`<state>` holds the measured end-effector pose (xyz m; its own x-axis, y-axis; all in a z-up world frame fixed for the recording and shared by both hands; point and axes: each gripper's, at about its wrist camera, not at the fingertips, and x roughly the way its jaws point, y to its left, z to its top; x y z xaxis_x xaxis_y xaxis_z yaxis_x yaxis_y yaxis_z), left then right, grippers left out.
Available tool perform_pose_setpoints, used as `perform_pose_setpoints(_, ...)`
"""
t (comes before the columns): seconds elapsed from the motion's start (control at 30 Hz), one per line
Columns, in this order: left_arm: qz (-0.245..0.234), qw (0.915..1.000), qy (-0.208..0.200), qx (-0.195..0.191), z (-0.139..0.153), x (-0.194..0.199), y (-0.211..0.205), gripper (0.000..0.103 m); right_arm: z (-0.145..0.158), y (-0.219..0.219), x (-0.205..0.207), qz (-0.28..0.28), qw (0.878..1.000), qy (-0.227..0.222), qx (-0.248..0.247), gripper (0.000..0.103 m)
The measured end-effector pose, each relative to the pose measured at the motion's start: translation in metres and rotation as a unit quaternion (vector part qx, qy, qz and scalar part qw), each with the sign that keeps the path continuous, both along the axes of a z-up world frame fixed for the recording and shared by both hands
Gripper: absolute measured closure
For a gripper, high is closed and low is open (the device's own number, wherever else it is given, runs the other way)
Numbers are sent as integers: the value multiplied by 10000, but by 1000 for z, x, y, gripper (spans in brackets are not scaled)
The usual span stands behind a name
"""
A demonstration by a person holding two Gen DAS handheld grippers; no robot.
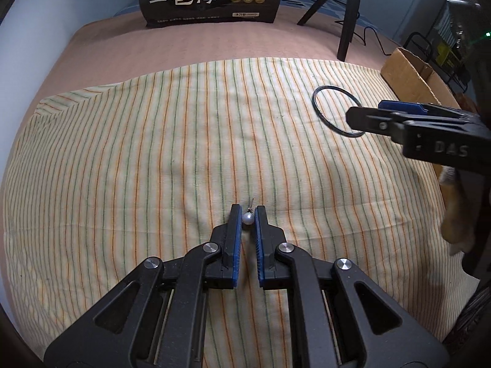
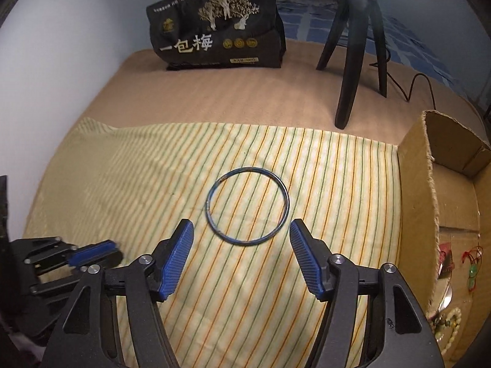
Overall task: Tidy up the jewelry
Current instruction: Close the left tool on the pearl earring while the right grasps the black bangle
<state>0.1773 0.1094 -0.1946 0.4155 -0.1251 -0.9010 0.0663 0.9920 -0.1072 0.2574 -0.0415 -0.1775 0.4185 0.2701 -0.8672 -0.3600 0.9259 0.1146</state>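
Blue-rimmed and thin, the bangle lies flat on the striped cloth just ahead of the right gripper, whose jaws stand wide and empty. It looks light, stiff and likely slick, so I'd pinch across the near rim rather than span the whole hoop. Over on the left gripper, the jaws are clamped on a tiny pearl earring: round, slippery, easy to squirt out.

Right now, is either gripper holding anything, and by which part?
The left gripper pinches a pearl earring by its pearl, post pointing away. The right gripper is open and holds nothing, short of the bangle.
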Motion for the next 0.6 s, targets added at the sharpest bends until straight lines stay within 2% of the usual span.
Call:
perform_pose_setpoints(0.13, 5, 10000, 8, -5, 1, -1, 2, 96, -6, 6, 8, 50, 9996, -131, -240, 27)
perform_pose_setpoints(0.3, 24, 10000, 10, -27, -1, 3, 2, 96, -10, 12, 15, 113, 9996, -70, -230, 25)
perform_pose_setpoints(0.6, 65, 9999, 9, -91, 0, 3, 5, 96, -26, 22, 22, 192, 9983, 28, -554, 24)
